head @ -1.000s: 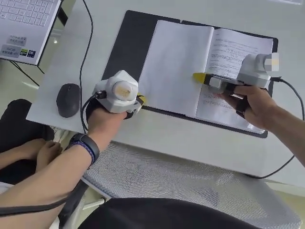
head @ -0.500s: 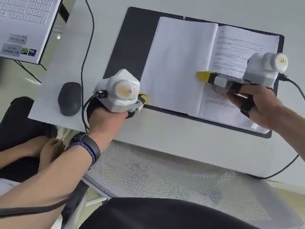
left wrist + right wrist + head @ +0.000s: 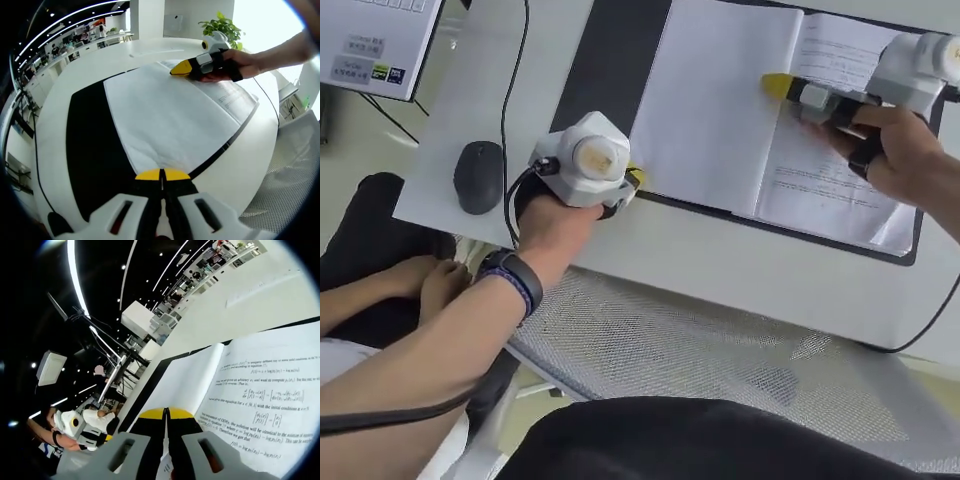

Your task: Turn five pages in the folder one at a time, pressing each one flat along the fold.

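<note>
The white desk (image 3: pixel 720 290) is carrying the open folder (image 3: pixel 610 60), and the blank turned page (image 3: pixel 715 100) is lying across the folder's left half. I am resting my right gripper (image 3: pixel 776 87) at the fold, its jaws closed on nothing. My left gripper (image 3: pixel 635 178), jaws also pinched together and empty, is sitting at that page's near corner. I am judging that a hard, skewed stroke along the fold could crease the sheet or drag the folder sideways.

Black folder (image 3: pixel 610 60) open flat, pages (image 3: pixel 710 100) white
</note>
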Tool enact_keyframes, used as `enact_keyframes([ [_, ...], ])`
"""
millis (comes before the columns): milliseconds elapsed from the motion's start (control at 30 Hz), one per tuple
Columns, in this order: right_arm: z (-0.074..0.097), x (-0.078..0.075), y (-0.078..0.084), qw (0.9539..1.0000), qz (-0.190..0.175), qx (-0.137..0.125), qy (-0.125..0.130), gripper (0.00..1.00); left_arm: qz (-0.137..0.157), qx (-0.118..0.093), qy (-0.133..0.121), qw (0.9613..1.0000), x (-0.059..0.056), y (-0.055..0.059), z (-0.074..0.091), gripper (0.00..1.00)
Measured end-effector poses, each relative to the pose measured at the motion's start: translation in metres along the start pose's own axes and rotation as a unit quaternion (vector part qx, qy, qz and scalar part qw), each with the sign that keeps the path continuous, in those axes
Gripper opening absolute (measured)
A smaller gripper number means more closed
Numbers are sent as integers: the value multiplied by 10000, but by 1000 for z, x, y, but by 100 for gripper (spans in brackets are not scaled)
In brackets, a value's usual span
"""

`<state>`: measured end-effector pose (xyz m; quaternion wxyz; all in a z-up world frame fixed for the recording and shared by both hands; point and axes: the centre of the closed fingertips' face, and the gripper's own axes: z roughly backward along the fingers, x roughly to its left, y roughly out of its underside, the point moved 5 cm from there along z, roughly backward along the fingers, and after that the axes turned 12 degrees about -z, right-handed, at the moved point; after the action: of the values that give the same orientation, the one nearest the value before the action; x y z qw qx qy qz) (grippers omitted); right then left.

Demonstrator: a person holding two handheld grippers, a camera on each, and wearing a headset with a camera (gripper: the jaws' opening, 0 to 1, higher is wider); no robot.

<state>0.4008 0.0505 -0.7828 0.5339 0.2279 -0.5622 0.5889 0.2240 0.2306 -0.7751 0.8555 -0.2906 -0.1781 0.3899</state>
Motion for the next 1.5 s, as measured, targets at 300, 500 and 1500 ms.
enact_keyframes([
  [300, -5, -17, -28, 9984, -185, -531, 27, 0, -7, -9, 31, 10000, 0, -1, 1, 0],
  [500, -11, -29, -47, 9927, -505, -1089, 151, 0, 10, -39, 25, 10000, -1, -1, 2, 0],
  [1500, -8, -15, -44, 9927, -337, -1130, 260, 0, 75, -227, -23, 9997, -2, -5, 1, 0],
])
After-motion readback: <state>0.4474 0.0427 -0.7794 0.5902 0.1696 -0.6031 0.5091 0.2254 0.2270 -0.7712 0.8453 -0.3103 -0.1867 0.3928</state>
